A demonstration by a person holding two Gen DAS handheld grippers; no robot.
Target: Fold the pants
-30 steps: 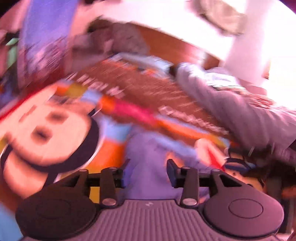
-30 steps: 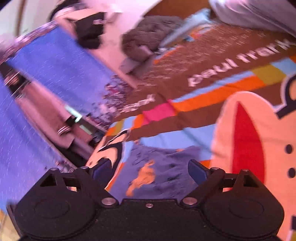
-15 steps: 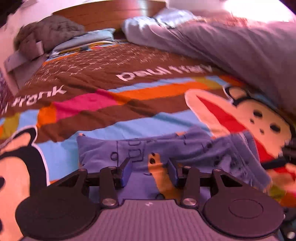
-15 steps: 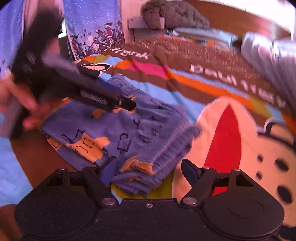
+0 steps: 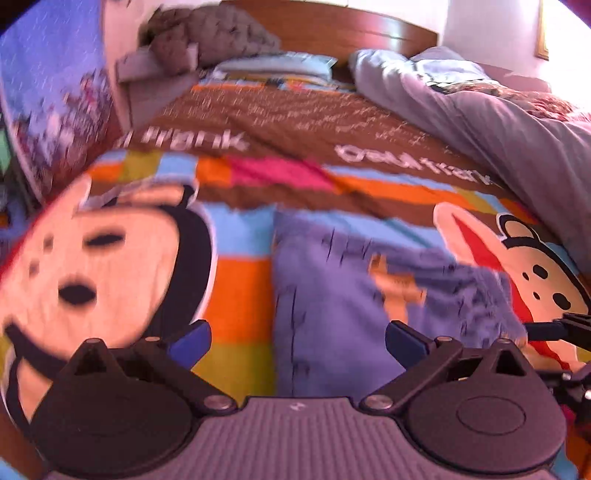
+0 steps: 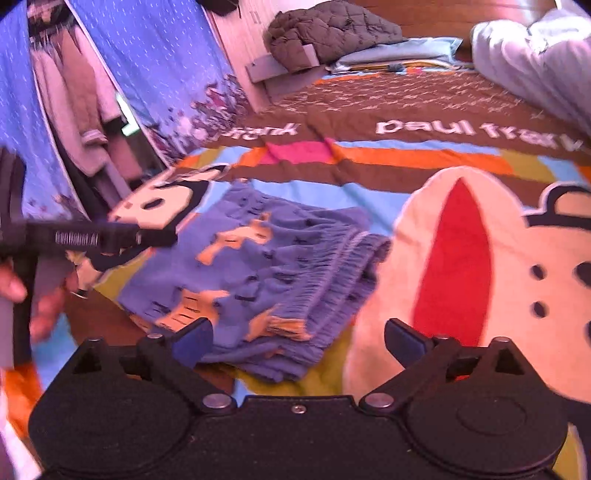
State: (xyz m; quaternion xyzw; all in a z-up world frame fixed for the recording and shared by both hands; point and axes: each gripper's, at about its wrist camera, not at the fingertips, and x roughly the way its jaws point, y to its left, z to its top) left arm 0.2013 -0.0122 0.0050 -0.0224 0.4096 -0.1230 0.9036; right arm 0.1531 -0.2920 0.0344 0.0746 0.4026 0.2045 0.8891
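Left wrist view: the left gripper (image 5: 297, 341) hangs over the bed with its jaws spread wide, having just been opening; no cloth sits between the blue pads (image 5: 190, 341). The pants (image 5: 369, 295), blue-purple with orange prints, lie on the bedspread (image 5: 240, 295) directly ahead of the jaws, blurred in this view. A tip of the right gripper (image 5: 561, 328) enters at the right edge, just beside the pants

Right wrist view: the right gripper (image 6: 297, 341) also stands wide apart, its jaws having just been opening, with nothing pressed between them. The pants (image 6: 258, 266) lie folded in a loose stack on the cartoon-print bedspread (image 6: 424, 162), the gathered waistband (image 6: 340, 280) facing right. The lower corner of the stack lies just ahead of the left-side pad. The left gripper (image 6: 110, 236) reaches in from the left edge above the bedspread, near the pants' left edge, held by a hand (image 6: 40, 299)

Surroundings:
- a grey duvet (image 5: 498, 122) along the right side of the bed
- a quilted jacket (image 6: 332, 29) near the headboard (image 5: 332, 26)
- a blue curtain (image 6: 159, 74) at the left
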